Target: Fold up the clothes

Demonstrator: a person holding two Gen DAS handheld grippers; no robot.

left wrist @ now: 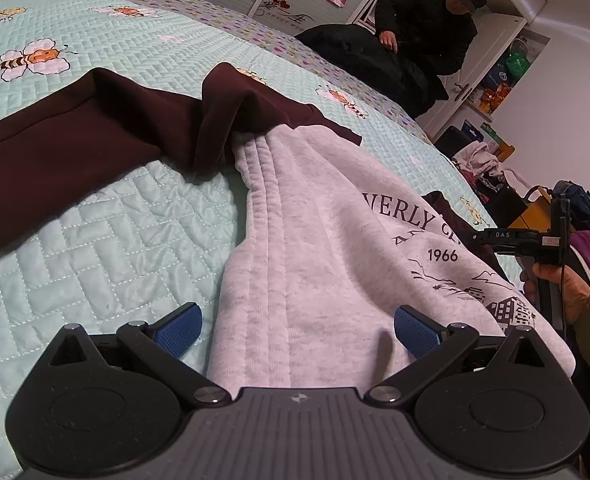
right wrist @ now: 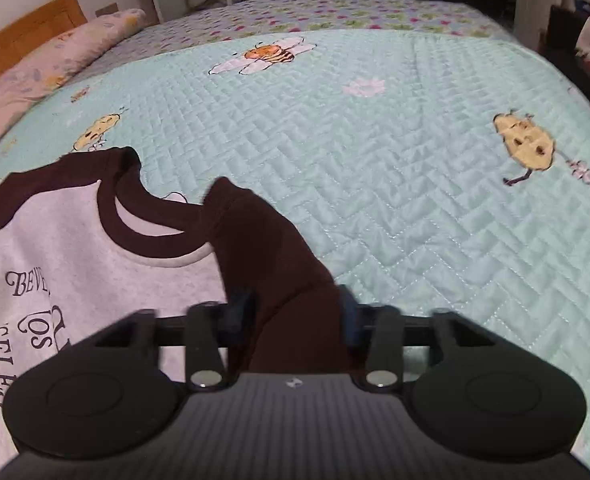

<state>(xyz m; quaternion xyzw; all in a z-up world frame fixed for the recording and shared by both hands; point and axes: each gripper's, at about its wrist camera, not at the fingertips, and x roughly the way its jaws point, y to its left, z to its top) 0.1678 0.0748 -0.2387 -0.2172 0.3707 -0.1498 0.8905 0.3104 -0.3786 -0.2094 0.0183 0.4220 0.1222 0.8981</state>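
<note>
A grey sweatshirt with maroon sleeves and printed lettering lies on the bed, its hem end toward my left gripper. That gripper is open, its blue pads standing either side of the grey hem, not pinching it. One maroon sleeve lies spread out to the left. In the right wrist view the sweatshirt shows its maroon collar. The other maroon sleeve is bunched between the fingers of my right gripper, which is shut on it. The right gripper also shows at the sweatshirt's right edge, held by a hand.
A mint quilted bedspread with bee prints covers the bed, open to the right of the sweatshirt. A pillow and wooden headboard lie at the far left. A person in dark clothes handles a dark garment across the bed. Clutter sits beside the bed.
</note>
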